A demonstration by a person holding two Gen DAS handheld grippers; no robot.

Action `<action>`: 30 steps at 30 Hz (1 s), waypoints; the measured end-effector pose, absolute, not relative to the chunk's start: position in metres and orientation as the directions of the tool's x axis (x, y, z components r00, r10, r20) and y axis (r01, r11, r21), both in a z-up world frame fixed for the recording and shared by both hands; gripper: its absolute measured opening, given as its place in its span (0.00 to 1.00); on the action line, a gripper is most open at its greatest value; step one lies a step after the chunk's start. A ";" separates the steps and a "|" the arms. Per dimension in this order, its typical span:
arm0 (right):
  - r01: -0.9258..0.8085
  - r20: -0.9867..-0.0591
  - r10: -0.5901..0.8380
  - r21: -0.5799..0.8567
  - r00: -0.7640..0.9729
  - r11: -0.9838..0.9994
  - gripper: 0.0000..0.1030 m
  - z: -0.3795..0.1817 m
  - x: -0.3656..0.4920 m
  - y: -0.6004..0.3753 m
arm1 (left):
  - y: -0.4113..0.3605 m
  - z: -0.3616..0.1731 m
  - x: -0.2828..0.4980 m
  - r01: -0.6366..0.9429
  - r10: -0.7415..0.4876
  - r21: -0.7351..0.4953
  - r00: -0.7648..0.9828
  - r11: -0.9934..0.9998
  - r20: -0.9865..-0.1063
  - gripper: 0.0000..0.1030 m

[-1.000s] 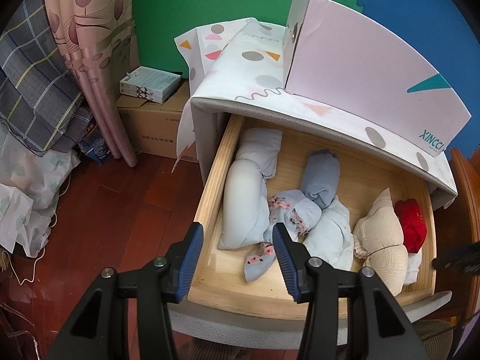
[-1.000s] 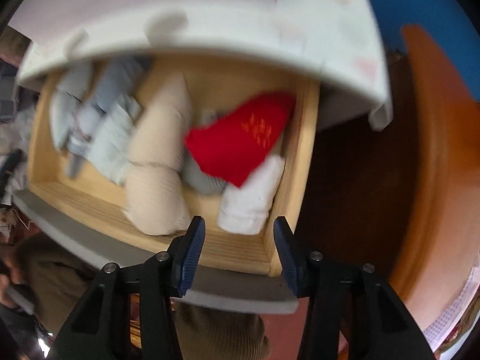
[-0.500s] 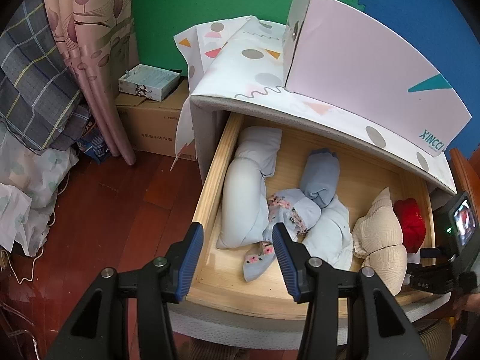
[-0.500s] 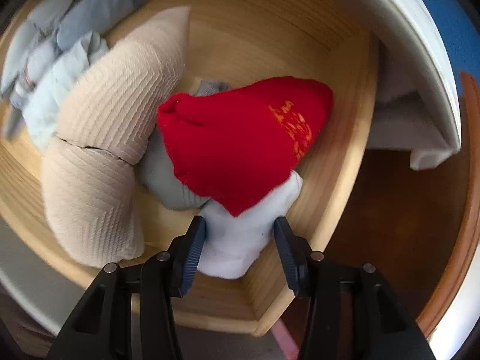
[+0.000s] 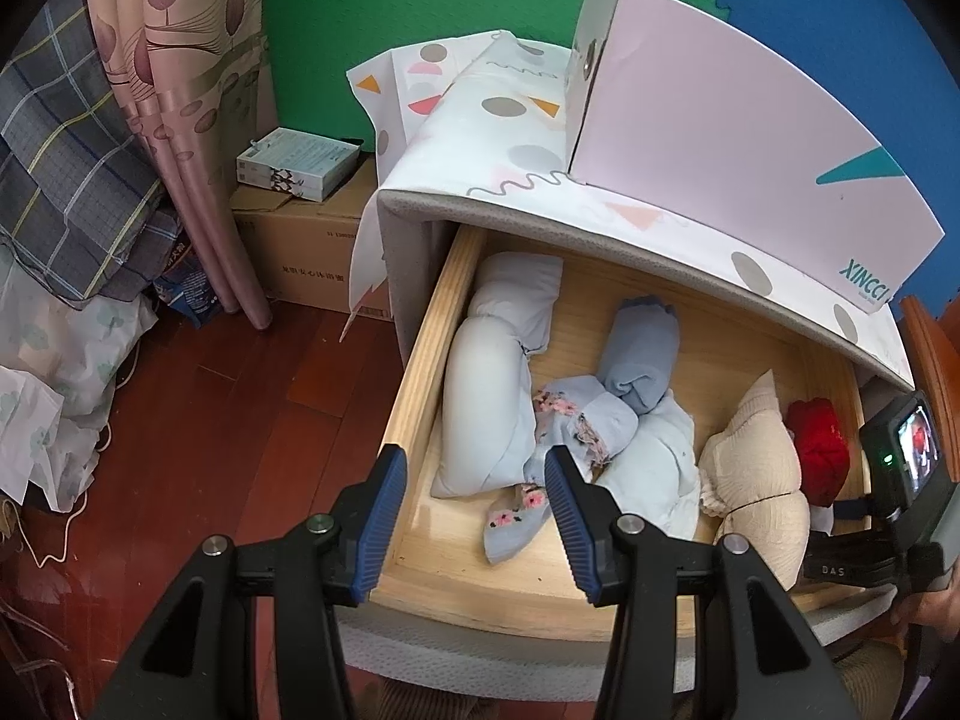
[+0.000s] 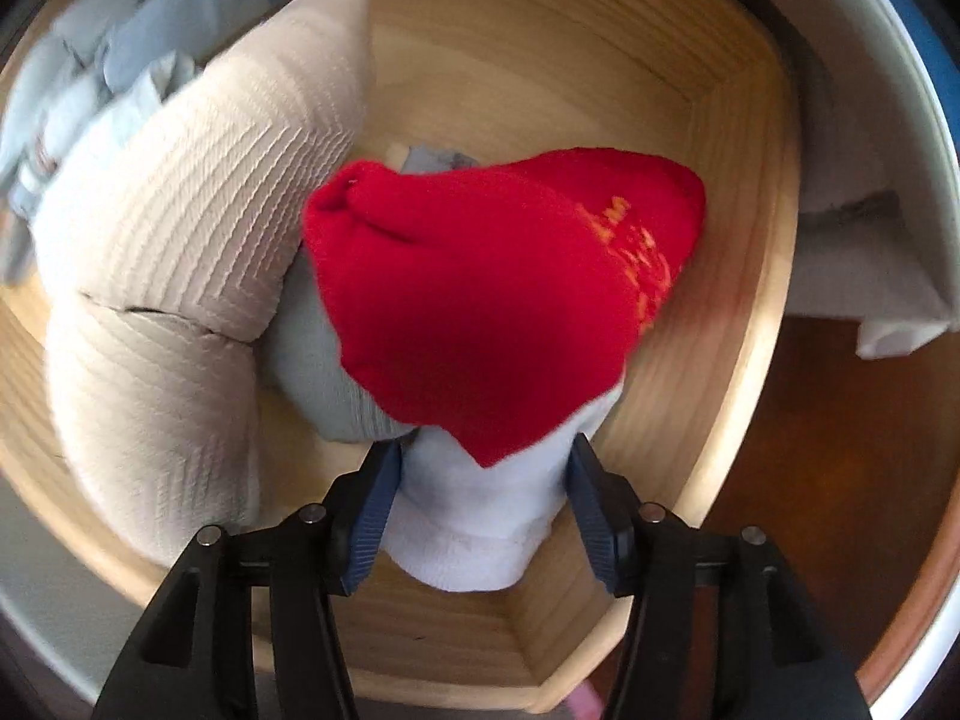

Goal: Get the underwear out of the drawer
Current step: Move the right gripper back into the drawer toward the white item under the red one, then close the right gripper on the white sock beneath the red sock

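— The drawer stands pulled out, full of rolled bundles. Where's the underwear?

— Hard to say which bundle counts. By the right wall lie a red roll on top, a grey roll under it and a white roll at the front right corner. A beige bundle sits beside them, and the blue rolls fill the left half.

— And the tools?

— The right tool points down into that corner, its jaws opening, with the white roll between them. I judge the pads flank it rather than pinch it. The left tool hovers over the drawer's front left corner, jaws apart, nothing in them.

— What could go wrong?

— I reckon the red roll overlaps the white one, so a lift may drag it along or tip it out. Soft cloth could also slip from a shallow pinch, or the tool could catch the right wall.

— Anything you can't make out?

— What garment the white roll is. Its underside and most of the grey roll are hidden, and the right view is blurred at its left edge.
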State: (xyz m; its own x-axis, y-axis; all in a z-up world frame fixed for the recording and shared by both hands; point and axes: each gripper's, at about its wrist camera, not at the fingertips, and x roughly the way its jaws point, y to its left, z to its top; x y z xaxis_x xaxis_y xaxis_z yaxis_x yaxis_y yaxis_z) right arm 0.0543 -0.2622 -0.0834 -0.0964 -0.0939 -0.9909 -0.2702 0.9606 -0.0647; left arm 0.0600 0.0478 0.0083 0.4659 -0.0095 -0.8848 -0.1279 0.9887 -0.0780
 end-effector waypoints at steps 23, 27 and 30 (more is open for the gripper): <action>-0.189 -0.984 -0.063 -0.031 -0.164 0.981 0.59 -0.098 0.065 -0.253 | 0.052 0.006 0.059 -0.133 -0.014 -0.085 0.457 0.987 -0.889 0.47; -0.183 -0.979 -0.101 -0.068 -0.179 0.981 0.53 -0.106 0.066 -0.245 | 0.050 0.004 0.060 -0.139 -0.007 -0.078 0.449 0.987 -0.894 0.47; -0.151 -0.979 -0.095 -0.068 -0.181 0.986 0.47 -0.105 0.067 -0.247 | 0.052 0.001 0.061 -0.146 -0.010 -0.080 0.429 0.986 -0.903 0.47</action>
State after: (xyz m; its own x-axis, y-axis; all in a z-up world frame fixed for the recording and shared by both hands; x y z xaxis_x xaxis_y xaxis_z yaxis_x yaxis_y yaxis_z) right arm 0.0671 -0.2473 -0.1051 -0.1815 -0.0950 -0.9788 -0.1507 0.9863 -0.0678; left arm 0.0614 0.0525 0.0010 0.4293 -0.0100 -0.9031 -0.1465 0.9859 -0.0805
